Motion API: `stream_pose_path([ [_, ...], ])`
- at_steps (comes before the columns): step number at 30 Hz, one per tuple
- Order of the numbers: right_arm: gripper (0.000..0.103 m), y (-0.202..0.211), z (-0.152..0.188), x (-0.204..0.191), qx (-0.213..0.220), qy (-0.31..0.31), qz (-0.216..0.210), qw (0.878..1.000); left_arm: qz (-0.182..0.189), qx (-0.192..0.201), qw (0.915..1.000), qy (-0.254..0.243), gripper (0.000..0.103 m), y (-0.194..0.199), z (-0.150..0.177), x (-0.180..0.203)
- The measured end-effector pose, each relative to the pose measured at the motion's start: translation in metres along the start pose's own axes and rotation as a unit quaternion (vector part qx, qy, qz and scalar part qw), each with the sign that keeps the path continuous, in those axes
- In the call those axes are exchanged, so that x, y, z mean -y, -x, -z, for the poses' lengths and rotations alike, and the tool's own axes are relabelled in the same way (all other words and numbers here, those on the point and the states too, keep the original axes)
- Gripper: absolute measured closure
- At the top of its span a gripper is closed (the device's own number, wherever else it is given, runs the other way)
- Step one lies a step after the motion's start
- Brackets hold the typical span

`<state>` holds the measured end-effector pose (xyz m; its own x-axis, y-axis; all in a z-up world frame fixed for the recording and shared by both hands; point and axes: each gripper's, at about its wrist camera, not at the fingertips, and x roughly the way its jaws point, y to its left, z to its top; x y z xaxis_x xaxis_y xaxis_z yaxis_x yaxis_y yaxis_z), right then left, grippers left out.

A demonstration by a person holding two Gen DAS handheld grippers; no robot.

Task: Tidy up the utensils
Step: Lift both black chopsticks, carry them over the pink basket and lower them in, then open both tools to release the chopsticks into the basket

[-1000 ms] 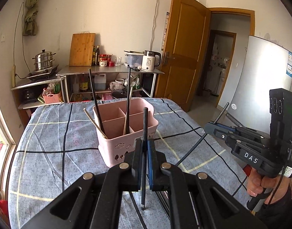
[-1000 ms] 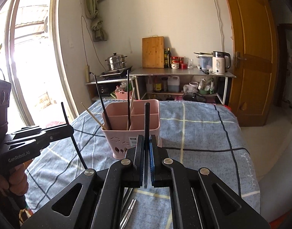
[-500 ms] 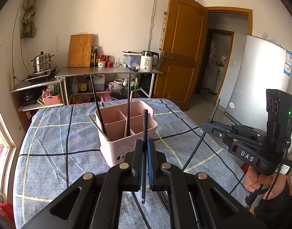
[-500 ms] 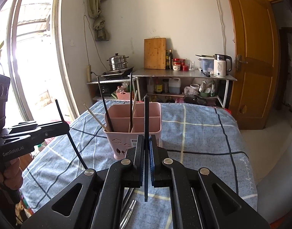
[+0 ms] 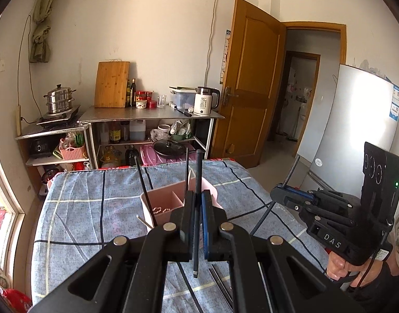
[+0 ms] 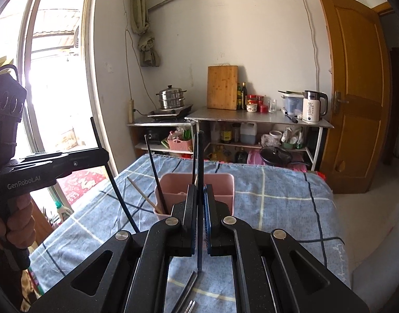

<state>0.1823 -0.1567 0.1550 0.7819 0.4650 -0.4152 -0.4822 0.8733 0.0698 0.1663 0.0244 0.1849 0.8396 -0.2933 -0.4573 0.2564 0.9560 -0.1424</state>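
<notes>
Home kitchen: a steamer pot (image 5: pixel 59 99), cutting board (image 5: pixel 111 84) and kettle (image 5: pixel 206 101) are standing on steel shelving beside a refrigerator (image 5: pixel 355 130).

White walls, a wooden door (image 5: pixel 251 78), a steel shelf (image 6: pixel 256 116) and a sunlit window (image 6: pixel 56 78).

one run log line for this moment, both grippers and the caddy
left gripper: shut on black chopstick | right gripper: shut on black chopstick | pink caddy: on checked cloth, holds utensils | both sticks: not in caddy yet
</notes>
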Motion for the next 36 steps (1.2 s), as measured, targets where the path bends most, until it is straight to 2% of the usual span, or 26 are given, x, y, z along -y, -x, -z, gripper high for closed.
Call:
stream_pose_path([
  [9, 0.098, -0.022, -0.044, -0.013, 0.042, 0.008, -0.014, 0.999, -0.009, 0.046, 0.9989, 0.011, 0.098, -0.006, -0.047, -0.02],
  [17, 0.098, -0.049, -0.049, -0.015, 0.047, -0.001, -0.013, 0.999, -0.021, 0.042, 0.9985, 0.026, 0.098, -0.03, -0.046, -0.039],
  [26, 0.098, -0.086, -0.017, -0.007, -0.01, -0.013, -0.012, 1.0, -0.021, 0.0, 0.9988, 0.044, 0.098, -0.062, -0.015, -0.05],
  [36, 0.098, -0.104, 0.009, 0.0, -0.06, -0.018, -0.01, 0.998, -0.018, -0.041, 0.9976, 0.053, 0.098, -0.082, 0.013, -0.051],
])
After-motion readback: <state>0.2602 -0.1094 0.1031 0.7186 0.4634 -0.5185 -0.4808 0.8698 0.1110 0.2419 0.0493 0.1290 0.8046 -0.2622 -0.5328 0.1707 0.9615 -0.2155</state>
